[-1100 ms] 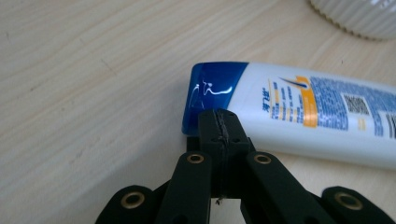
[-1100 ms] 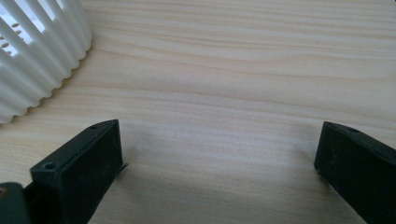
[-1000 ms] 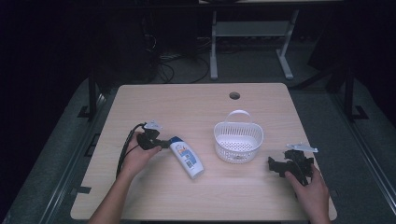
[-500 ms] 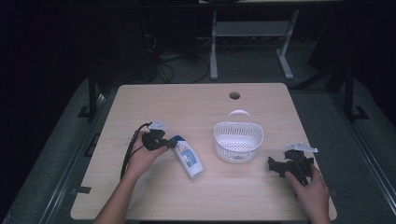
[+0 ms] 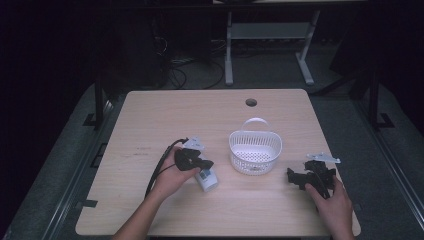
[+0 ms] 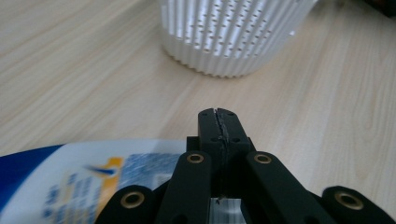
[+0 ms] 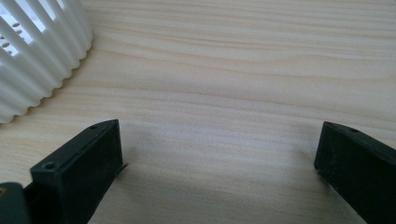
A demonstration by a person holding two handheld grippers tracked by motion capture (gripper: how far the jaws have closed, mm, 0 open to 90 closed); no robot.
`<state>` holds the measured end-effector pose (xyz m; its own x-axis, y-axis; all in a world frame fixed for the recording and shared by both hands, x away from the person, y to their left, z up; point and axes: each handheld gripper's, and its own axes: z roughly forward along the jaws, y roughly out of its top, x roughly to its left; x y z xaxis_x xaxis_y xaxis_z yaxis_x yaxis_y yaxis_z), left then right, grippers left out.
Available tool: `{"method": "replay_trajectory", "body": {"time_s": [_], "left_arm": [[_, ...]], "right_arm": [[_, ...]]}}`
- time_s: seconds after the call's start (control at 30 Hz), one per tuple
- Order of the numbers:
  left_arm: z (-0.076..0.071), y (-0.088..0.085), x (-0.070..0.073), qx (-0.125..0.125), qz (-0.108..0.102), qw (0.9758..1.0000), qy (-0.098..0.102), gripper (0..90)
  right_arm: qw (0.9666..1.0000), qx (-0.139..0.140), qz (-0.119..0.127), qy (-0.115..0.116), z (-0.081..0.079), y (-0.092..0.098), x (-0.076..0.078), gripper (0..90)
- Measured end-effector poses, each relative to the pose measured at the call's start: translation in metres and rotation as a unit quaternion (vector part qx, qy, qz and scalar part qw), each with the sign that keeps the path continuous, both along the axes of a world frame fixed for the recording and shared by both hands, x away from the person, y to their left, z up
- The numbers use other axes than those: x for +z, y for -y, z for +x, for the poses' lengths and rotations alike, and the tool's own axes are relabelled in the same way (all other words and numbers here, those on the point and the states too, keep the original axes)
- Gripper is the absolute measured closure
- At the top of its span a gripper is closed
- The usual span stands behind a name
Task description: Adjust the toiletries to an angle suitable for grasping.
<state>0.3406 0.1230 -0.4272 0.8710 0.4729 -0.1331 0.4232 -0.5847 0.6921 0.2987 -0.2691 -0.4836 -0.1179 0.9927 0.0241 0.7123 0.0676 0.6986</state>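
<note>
A white bottle with a blue end and a printed label lies flat on the wooden table. My left gripper lies over its upper part, so just the lower end shows in the high view. In the left gripper view the jaws of the left gripper are pressed together with nothing between them, the bottle lies under them to the left, and they point at a white slatted basket. My right gripper rests on the table to the right of the basket. The right gripper is open over bare wood.
The basket has an upright handle and looks empty from above. A round cable hole sits near the table's far edge. A black cable trails from the left gripper toward the table's left side. Dark floor and a desk frame lie beyond.
My left gripper has slid to the right over the bottle toward the basket, covering most of it. The right gripper has stayed where it was.
</note>
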Motion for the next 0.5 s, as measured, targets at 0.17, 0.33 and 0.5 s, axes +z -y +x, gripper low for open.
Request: {"method": "replay_trajectory", "body": {"time_s": [0.17, 0.33, 0.5], "left_arm": [[-0.004, 0.011, -0.005, -0.014, 0.003, 0.9999, -0.007, 90.0], [-0.007, 0.022, -0.011, -0.028, 0.014, 0.9994, -0.013, 90.0], [-0.009, 0.029, -0.018, -0.035, 0.027, 0.9988, -0.019, 90.0]], "right_arm": [[1.0000, 0.000, 0.000, 0.000, 0.000, 0.000, 0.000, 0.4], [1.0000, 0.000, 0.000, 0.000, 0.000, 0.000, 0.000, 0.4], [1.0000, 0.001, 0.000, 0.000, 0.000, 0.000, 0.000, 0.4]]}}
